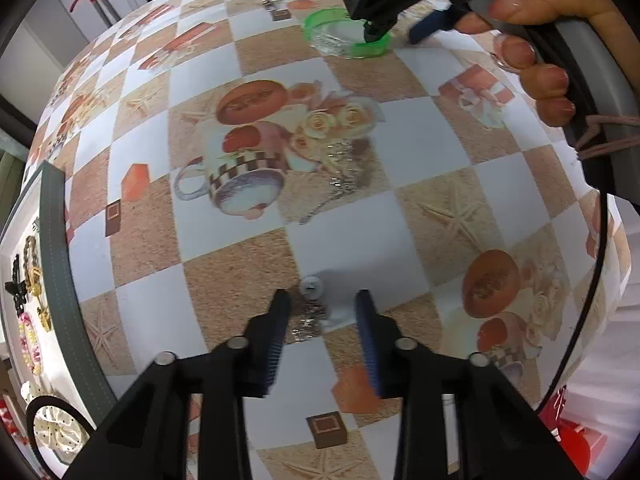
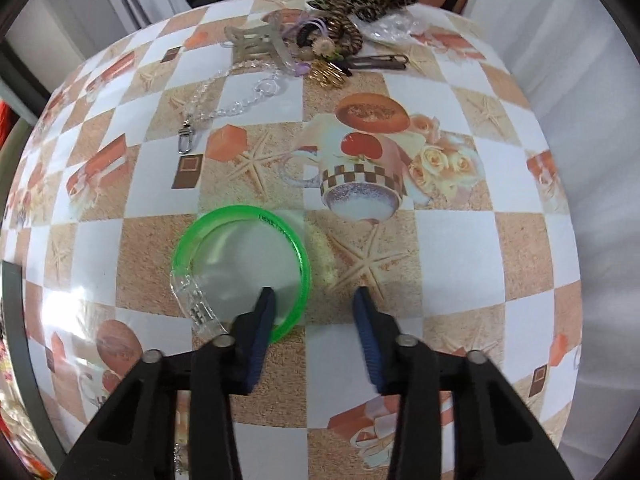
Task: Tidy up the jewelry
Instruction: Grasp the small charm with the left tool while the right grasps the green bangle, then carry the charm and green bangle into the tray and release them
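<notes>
Between the spread fingers of the left gripper (image 1: 322, 312) lies a silver chain (image 1: 310, 320). The right gripper (image 2: 316, 306), also spread, straddles the green bangle (image 2: 244, 272) rim.

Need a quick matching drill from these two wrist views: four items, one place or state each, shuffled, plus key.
Items:
1. green bangle
2. silver chain
3. clear bead chain
4. left claw

Places or states:
A. lies between the left claw's fingers
B. open
C. stretched out on the cloth beyond the bangle, metal clip at one end
D. flat on the cloth, right claw's left finger over its rim

Pairs: 1-D, 2-A, 3-C, 4-B
</notes>
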Motion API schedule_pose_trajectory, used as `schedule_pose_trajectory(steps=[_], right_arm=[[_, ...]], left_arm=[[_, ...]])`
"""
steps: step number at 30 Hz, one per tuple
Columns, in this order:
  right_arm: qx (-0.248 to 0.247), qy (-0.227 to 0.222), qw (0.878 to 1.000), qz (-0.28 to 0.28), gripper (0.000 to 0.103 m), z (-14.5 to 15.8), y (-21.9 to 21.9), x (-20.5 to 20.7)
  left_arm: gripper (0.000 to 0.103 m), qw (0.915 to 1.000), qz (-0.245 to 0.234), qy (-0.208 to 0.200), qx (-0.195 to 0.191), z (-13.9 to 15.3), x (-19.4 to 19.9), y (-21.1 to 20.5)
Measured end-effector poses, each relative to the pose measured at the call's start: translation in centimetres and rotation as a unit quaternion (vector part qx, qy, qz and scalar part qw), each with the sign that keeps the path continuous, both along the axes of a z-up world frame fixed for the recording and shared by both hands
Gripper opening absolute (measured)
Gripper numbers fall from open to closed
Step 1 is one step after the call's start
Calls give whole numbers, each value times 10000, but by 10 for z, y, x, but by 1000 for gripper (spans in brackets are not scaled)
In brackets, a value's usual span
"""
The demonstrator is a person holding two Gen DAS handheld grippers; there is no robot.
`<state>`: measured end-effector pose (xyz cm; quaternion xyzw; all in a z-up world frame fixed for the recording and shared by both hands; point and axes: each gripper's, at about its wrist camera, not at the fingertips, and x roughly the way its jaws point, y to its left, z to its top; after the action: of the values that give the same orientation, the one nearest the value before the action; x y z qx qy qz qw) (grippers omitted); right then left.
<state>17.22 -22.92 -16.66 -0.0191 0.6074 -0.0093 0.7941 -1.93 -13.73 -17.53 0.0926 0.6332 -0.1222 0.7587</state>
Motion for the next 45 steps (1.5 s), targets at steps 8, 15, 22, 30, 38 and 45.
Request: schedule_pose_trajectory(steps=[8, 15, 22, 30, 38, 45], right_arm=[[127, -60, 9999, -77, 7, 3, -2, -5], [599, -8, 9981, -153, 7, 11, -15, -30], [996, 132, 9944, -317, 7, 19, -18, -50], [1238, 240, 9915, -335, 7, 33, -8, -72], [1357, 254, 9903, -132, 7, 52, 18, -85], [1463, 256, 9887, 182, 7, 64, 57, -87]], left_arm=[[14, 9964, 373, 298, -702, 4, 11, 12], [6, 9892, 689, 333, -1250, 20, 20, 51], [6, 9878, 721, 235, -1362, 32, 31, 77], [6, 9859, 820, 59, -1457, 52, 25, 99], [6, 9825, 1037, -220, -1534, 67, 28, 120], [6, 9777, 1353, -429, -1545, 80, 20, 159]])
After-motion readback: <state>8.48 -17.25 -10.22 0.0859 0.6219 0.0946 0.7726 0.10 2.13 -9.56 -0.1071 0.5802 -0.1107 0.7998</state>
